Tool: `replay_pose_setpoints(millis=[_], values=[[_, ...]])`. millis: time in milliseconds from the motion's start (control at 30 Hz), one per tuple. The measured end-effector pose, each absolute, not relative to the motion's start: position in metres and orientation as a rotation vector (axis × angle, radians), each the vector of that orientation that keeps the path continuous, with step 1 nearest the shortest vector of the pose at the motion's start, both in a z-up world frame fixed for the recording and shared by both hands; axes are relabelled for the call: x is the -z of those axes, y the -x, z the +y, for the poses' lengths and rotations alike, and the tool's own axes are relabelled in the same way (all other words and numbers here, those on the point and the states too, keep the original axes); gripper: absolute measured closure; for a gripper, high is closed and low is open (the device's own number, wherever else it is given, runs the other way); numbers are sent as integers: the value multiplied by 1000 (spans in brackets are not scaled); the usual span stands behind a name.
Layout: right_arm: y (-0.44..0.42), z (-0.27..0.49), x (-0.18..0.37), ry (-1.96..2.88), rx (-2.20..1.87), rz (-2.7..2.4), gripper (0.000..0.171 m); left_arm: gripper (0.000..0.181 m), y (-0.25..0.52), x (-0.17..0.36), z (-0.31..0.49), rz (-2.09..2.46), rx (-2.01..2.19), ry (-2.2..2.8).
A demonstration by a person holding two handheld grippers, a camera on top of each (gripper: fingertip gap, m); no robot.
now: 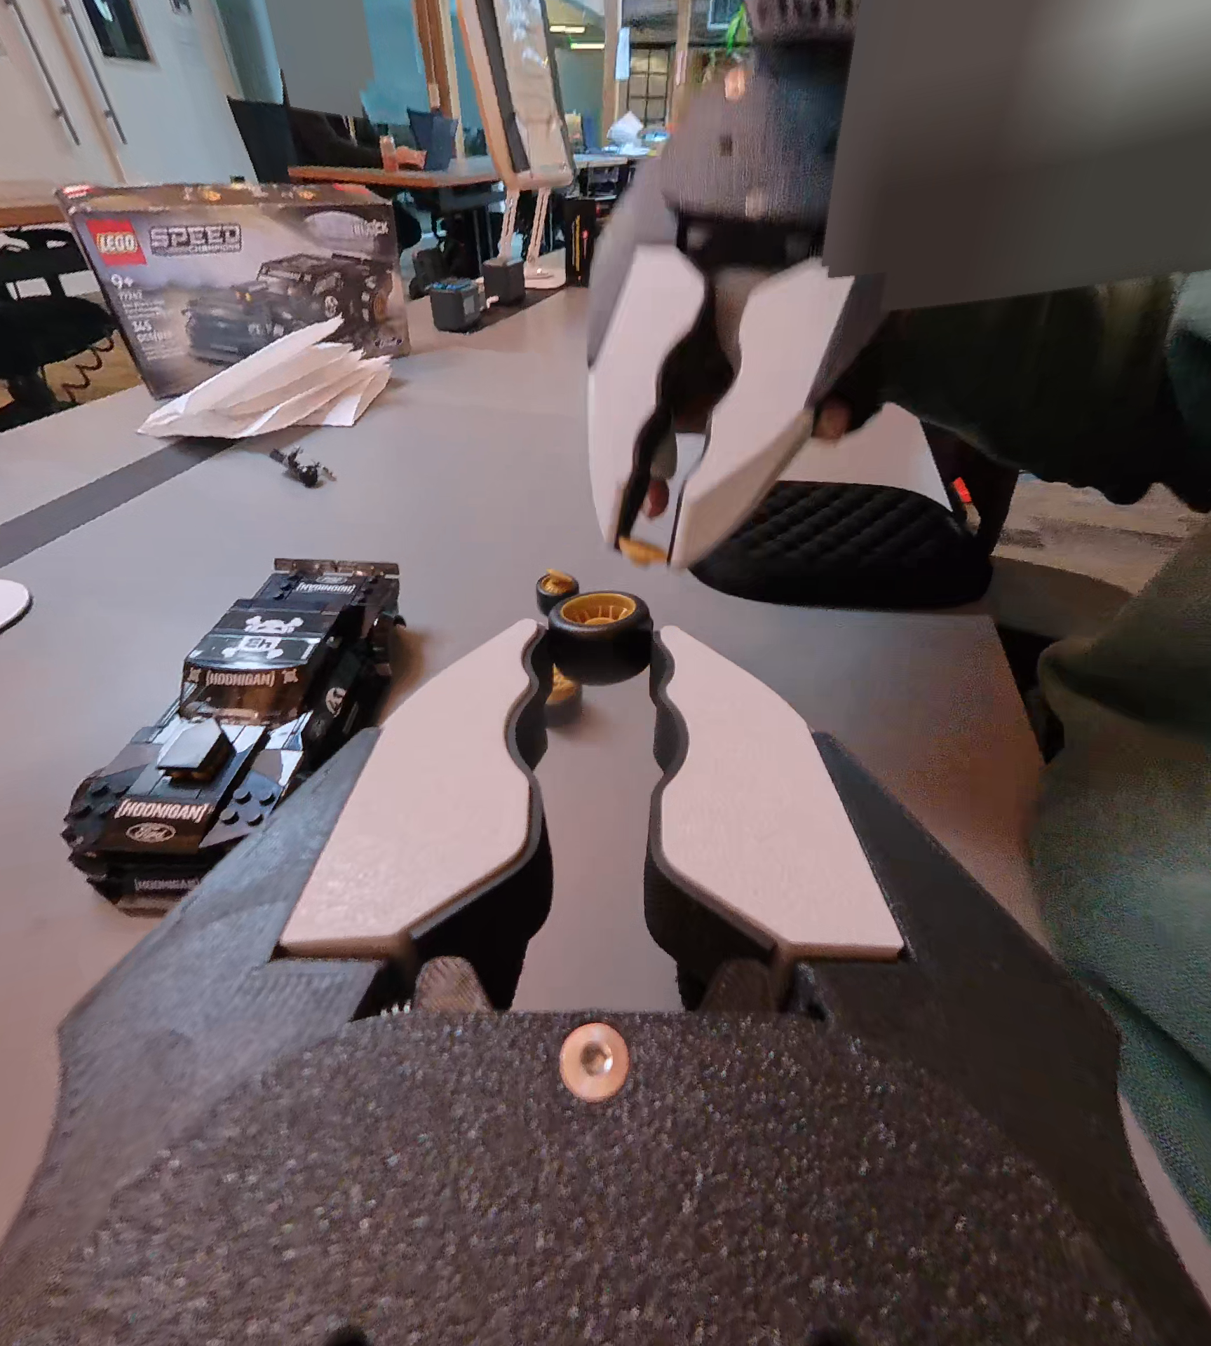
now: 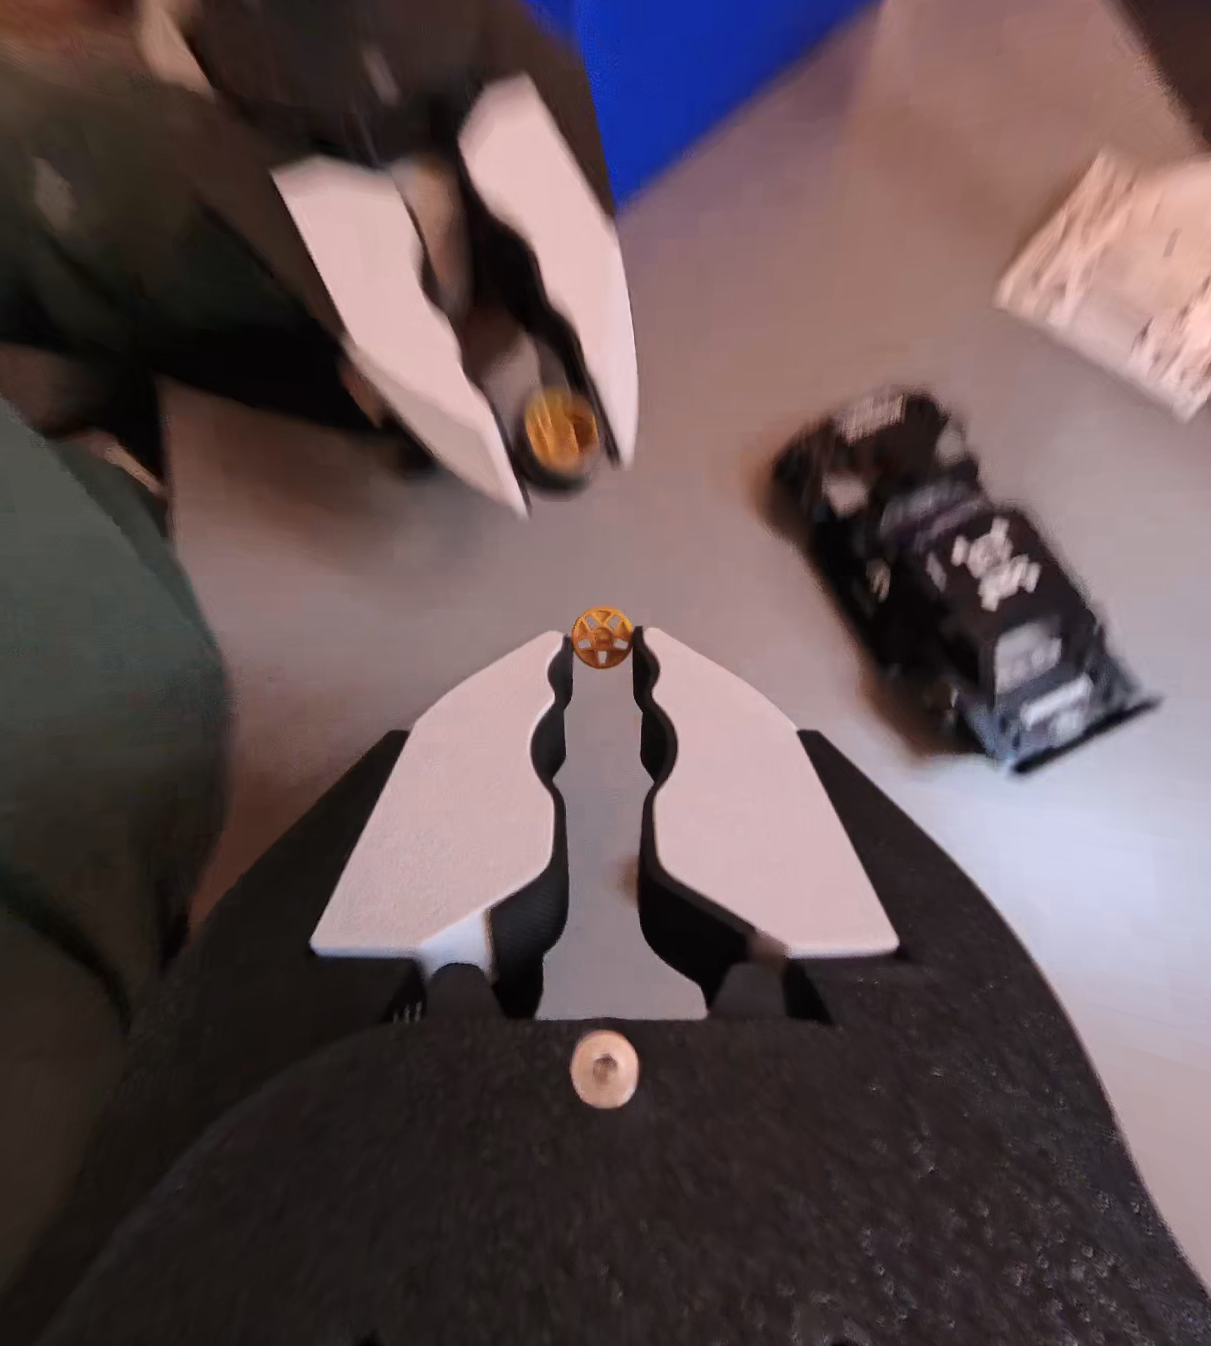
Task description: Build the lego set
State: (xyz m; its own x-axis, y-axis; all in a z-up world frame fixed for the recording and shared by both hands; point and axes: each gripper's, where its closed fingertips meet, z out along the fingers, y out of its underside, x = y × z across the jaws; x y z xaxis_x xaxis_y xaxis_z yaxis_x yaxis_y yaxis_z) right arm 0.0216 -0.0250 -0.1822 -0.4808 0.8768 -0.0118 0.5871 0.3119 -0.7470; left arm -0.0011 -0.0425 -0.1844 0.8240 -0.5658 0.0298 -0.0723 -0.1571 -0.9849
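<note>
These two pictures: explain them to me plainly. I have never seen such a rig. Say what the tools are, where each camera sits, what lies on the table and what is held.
A person holds a two-finger pincer tool in each hand; a camera on each looks forward along its fingers.

The left wrist view shows the left hand-held gripper closed on a black tyre with a gold rim. Opposite it, the right hand-held gripper pinches a small gold spoked wheel cover, seen sharply in the right wrist view.

On the grey table lie a black Lego car, two more small wheels, white paper bags and the set's box.
</note>
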Motion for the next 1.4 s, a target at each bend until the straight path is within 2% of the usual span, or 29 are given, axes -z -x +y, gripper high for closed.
replay_pose_setpoints(millis=[100, 333, 967, 1400], values=[[-10, -46, 153, 1190, -1046, -2255, 156, 156, -4, 180, -44, 527, 443, 1658], [5, -60, 165, 1156, -981, -2401, 155, 156, -6, 178, -47, 563, 376, 1634], [4, -61, 156, 1108, -892, -2464, 150, 156, -9, 168, -52, 556, 414, 1591], [6, -61, 148, 1119, -969, -2444, 148, 156, -10, 161, -56, 468, 647, 1571]])
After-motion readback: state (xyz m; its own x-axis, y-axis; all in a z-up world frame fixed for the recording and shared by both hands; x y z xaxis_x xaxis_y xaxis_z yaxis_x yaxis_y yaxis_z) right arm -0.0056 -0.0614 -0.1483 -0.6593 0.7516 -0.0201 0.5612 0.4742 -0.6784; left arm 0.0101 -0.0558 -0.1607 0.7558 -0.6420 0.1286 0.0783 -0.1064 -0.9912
